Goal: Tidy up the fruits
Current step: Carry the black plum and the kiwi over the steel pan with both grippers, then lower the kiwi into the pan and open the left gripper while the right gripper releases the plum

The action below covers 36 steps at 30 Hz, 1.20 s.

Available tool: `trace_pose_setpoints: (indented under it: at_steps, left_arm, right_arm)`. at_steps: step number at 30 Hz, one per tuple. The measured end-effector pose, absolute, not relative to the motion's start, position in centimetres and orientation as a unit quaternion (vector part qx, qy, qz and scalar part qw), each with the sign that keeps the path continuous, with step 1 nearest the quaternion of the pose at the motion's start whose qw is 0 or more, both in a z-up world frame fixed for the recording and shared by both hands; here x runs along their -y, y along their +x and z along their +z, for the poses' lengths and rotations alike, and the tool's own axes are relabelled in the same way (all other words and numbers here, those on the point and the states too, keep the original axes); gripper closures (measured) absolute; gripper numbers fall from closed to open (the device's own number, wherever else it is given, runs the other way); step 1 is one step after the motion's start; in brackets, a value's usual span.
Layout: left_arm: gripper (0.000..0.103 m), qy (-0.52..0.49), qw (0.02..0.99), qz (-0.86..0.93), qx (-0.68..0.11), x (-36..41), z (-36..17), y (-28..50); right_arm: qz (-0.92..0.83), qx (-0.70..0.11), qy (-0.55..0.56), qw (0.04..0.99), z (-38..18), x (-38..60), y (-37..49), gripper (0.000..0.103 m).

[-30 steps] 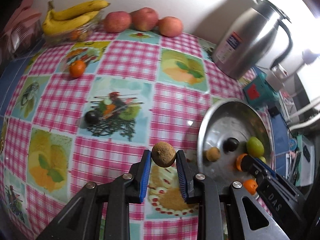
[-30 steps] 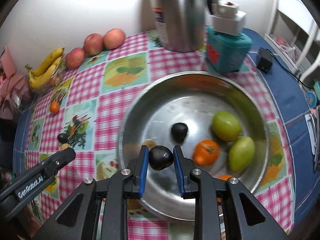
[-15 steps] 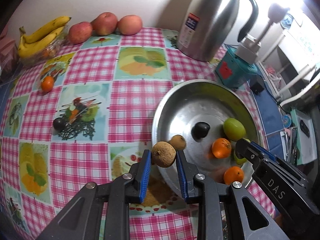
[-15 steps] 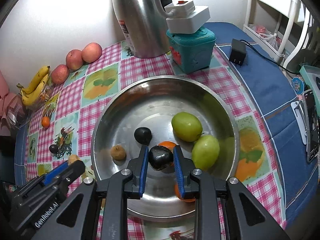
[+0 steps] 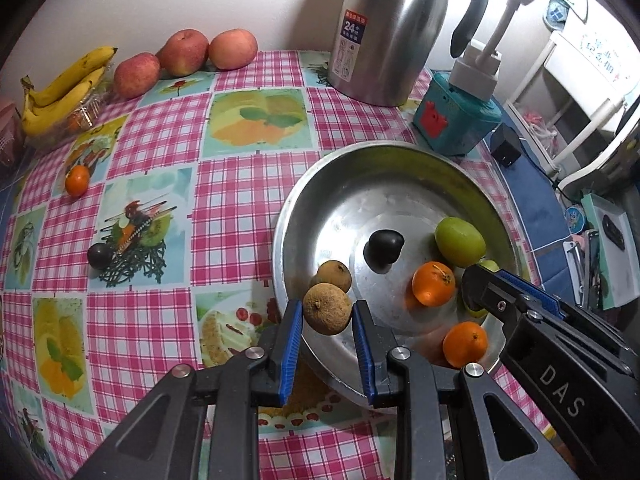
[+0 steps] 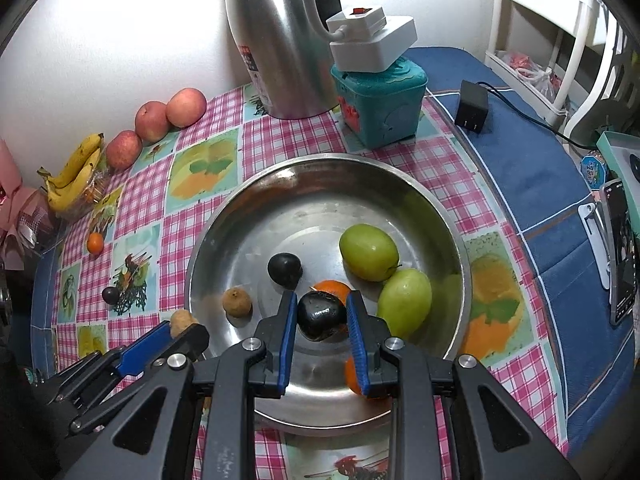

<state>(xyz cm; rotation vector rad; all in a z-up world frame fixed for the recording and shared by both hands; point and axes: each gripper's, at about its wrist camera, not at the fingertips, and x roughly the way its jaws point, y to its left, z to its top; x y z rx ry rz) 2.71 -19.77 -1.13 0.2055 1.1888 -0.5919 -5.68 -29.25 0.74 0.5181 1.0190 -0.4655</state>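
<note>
Fingers (image 5: 295, 334) of the left gripper (image 5: 327, 330) are clamped on a brown round fruit (image 5: 327, 314), held over the near-left rim of the steel bowl (image 5: 320, 168). The right gripper (image 6: 321, 320) pinches a dark plum (image 6: 321, 315) above the bowl's middle, in front of an orange (image 6: 333, 287).

Inside the bowl lie a second brown fruit (image 6: 237, 302) near the left wall, a black plum (image 6: 284, 269) at centre, two green fruits (image 6: 369, 252) touching each other on the right, and another orange (image 5: 465, 344) against the near rim. The far half of the bowl floor is bare.

Out on the checked counter (image 5: 248, 208), left of the bowl, a small dark fruit (image 5: 100, 256) and a small orange (image 5: 77, 180) sit well apart, with open cloth between them and the bowl. Three apples (image 5: 186, 52) and bananas (image 5: 64, 88) line the back wall. A steel jug (image 5: 396, 28) and a teal box (image 5: 456, 120) stand just beyond the bowl's far rim. A blue cloth (image 6: 532, 168) covers the counter's right side.
</note>
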Motion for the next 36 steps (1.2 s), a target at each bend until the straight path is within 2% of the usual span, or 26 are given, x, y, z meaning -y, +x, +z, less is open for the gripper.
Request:
trace_pose_setpoints:
  at_steps: [36]
  left_arm:
    - [0.075,0.12,0.777,-0.28,-0.551,20.6,-2.8,2.6]
  right_arm:
    - [-0.208,-0.512,0.251,0.794,-1.2,28.5,-4.9,0.077]
